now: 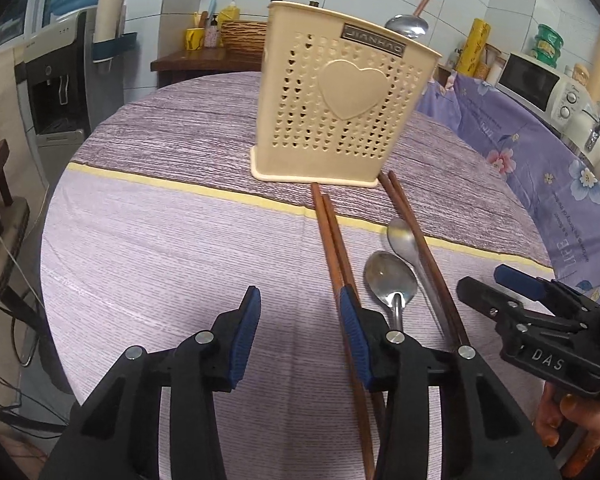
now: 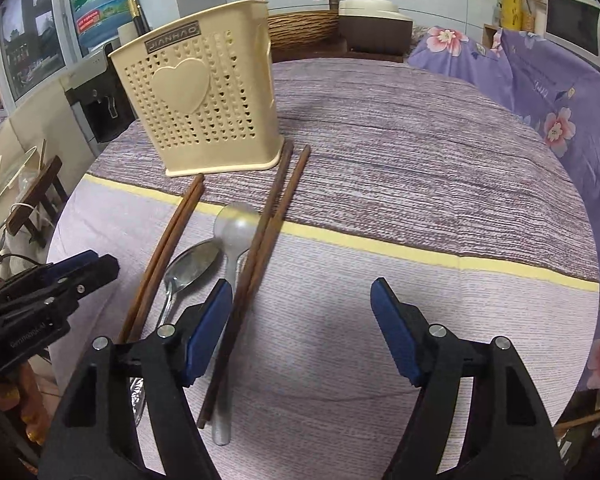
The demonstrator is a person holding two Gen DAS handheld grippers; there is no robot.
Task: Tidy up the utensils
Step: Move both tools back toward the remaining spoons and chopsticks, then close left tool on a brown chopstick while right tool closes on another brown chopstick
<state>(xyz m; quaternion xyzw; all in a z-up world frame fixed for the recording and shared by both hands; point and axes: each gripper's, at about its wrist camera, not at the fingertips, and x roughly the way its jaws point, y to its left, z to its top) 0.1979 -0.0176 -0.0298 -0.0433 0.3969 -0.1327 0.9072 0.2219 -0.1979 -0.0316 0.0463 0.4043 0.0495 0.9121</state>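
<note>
**Both grippers low over the utensils, nothing gripped**

From my left wrist view, the left gripper (image 1: 298,312) hangs just above the tablecloth (image 1: 160,248) with its jaws parted and only bare cloth between them. Its right-hand pad (image 1: 352,328) sits over the left pair of chopsticks (image 1: 332,240), which runs from under that finger up to the foot of the cream utensil holder (image 1: 340,96). I cannot tell whether the pad touches the sticks.

To the right of that pair lie the steel spoon (image 1: 390,280) and, beside it, the pale spoon (image 1: 402,240), then the right pair of chopsticks (image 1: 412,232), whose tips also reach the holder's base.

From my right wrist view, the right gripper (image 2: 302,308) stands wide apart, again with only cloth between its pads. Its left-hand pad (image 2: 208,328) lies just beside the right pair of chopsticks, over the handle of the pale spoon. The holder stands upright on the darker band of cloth beyond the yellow stripe (image 2: 380,248), heart panel facing me. All four chopsticks and both spoons lie flat on the table, outside the holder
</note>
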